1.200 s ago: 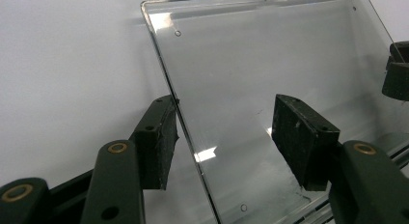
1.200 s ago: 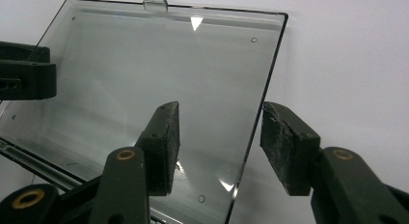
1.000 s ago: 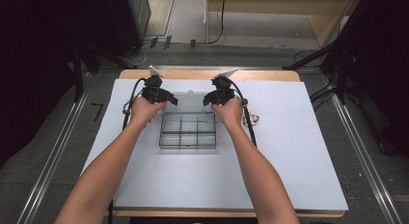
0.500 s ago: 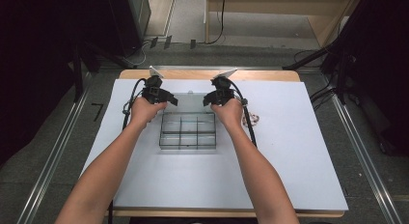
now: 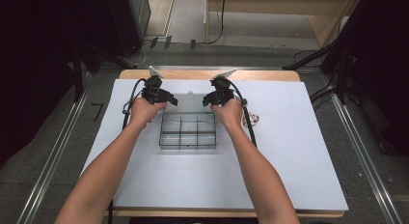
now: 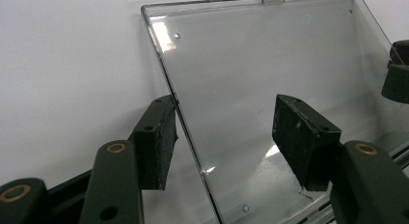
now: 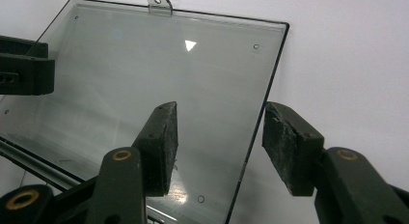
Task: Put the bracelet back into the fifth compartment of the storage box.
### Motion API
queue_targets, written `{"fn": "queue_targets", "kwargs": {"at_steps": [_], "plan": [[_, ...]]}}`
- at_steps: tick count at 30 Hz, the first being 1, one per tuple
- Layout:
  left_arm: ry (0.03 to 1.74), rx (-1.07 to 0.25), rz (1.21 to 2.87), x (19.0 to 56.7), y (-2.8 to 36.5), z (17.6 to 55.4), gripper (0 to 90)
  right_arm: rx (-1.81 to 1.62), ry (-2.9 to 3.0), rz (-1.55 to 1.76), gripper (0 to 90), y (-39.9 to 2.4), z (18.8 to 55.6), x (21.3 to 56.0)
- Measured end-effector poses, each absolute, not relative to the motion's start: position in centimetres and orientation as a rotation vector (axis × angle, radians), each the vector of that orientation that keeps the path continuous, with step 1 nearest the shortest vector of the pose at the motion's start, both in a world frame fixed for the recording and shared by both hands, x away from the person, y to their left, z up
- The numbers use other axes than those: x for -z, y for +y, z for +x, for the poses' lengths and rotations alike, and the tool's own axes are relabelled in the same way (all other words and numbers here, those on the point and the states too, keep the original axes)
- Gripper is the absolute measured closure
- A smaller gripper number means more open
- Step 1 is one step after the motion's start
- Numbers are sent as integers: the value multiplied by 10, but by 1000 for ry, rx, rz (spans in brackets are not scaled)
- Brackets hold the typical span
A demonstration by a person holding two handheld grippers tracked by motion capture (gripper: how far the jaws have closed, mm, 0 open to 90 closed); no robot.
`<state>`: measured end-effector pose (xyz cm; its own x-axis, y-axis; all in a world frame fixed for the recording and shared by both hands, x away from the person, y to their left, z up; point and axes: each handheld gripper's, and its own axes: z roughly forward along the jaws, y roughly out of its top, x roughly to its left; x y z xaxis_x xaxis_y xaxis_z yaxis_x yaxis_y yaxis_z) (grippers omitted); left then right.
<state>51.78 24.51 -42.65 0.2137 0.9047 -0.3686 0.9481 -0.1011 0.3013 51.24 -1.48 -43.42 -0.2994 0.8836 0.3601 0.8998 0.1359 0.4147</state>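
High view: a clear divided box (image 5: 188, 131) is sitting mid-table on the white table (image 5: 289, 161), its lid (image 5: 190, 102) lying open behind it, while the left gripper (image 5: 166, 99) and right gripper (image 5: 211, 99) are straddling the lid's side edges, jaws released.

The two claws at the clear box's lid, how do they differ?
The left claw straddles the clear lid's left edge; the right claw straddles its right edge. The left claw's outer pad seems to touch the edge; the right claw's pads stand apart from it. Both are open, neither clamping.
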Motion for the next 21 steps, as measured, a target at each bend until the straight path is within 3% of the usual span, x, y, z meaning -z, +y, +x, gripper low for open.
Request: {"fn": "queue_targets", "kwargs": {"at_steps": [21], "plan": [[1643,71,2034,407,251,509,434,936,-2415,-1792,479,-21,508,426]]}}
